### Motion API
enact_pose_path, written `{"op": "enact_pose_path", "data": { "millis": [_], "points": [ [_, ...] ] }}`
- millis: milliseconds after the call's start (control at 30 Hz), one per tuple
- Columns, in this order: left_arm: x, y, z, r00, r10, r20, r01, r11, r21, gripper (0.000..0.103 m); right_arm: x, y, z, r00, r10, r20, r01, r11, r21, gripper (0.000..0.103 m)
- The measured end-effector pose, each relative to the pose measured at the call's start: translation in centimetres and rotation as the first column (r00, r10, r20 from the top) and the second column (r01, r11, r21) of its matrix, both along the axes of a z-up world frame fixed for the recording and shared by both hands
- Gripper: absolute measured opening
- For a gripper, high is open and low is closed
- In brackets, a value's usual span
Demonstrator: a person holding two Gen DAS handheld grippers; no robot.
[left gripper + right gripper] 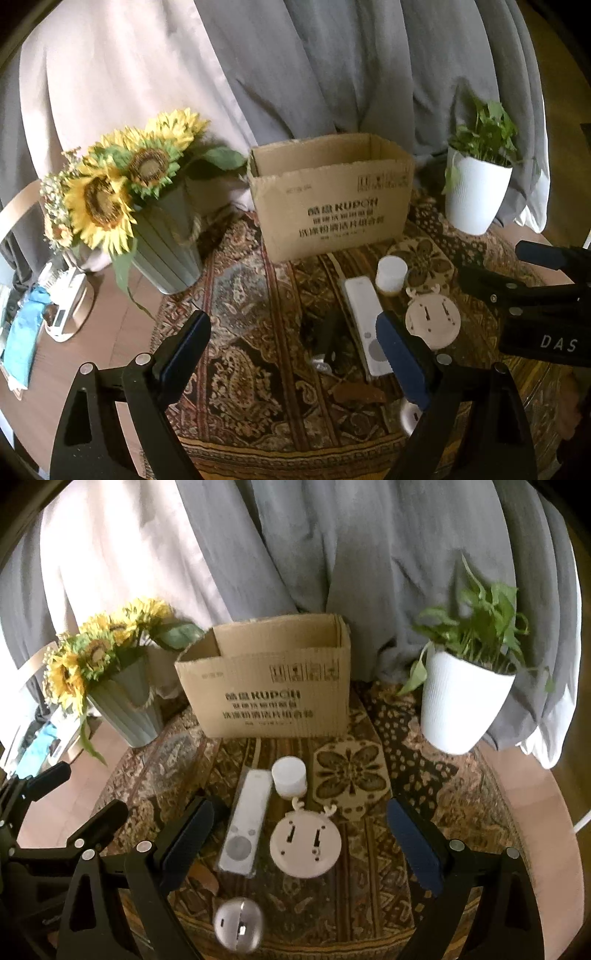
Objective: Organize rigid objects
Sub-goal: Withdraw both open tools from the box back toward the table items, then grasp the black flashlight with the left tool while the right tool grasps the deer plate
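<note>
Right wrist view: cardboard box (273, 686) stands open-topped at the far side of the surface (532, 834), on a patterned cloth (369, 878); its inside is not visible from here. Printed front reads "KUPON" above lines of Chinese characters too blurred to read. Left of the box, a ribbed grey-green vase (127, 709) holds sunflowers (85, 657). Right of it, a white ribbed pot (458, 712) holds a green leafy plant (476, 624).

On the cloth in front of the box: white remote control (245, 827), small white cylindrical jar (290, 777) touching its far end, round white disc with antler-shaped ears (304, 843) beside the remote, a shiny silver ball (239, 925) nearest the camera.

Right gripper (299, 845) fingers stand wide, nothing between them. Left gripper (295, 354) fingers likewise wide and empty; "DAS" is lettered on the right gripper's body in the left wrist view.
</note>
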State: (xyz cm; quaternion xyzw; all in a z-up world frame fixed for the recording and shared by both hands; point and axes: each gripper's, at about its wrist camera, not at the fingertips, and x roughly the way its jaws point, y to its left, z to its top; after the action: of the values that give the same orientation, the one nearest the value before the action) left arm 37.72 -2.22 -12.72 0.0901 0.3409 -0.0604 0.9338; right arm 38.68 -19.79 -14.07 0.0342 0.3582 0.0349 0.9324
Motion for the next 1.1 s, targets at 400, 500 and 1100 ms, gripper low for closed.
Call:
{"op": "enact_pose_path", "data": {
  "millis": [400, 500, 1100],
  "points": [
    [2.2, -0.2, -4.7, 0.990, -0.025, -0.136, 0.023, 1.000, -0.015, 0.081, 1.6, 0.0, -4.4, 0.991, -0.004, -0.132, 0.003, 1.000, -0.001, 0.096],
    [2.8, -0.2, -5.8, 0.987, -0.026, -0.157, 0.025, 1.000, -0.013, 0.079, 2.1, 0.2, -5.5, 0.987, 0.002, -0.163, -0.003, 1.000, -0.004, 0.096],
    [5.9, -0.1, -10.6, 0.951, -0.070, -0.300, 0.029, 0.990, -0.140, 0.056, 4.9, 0.3, -9.9, 0.964, -0.011, -0.264, 0.003, 1.000, -0.030, 0.096]
  ]
}}
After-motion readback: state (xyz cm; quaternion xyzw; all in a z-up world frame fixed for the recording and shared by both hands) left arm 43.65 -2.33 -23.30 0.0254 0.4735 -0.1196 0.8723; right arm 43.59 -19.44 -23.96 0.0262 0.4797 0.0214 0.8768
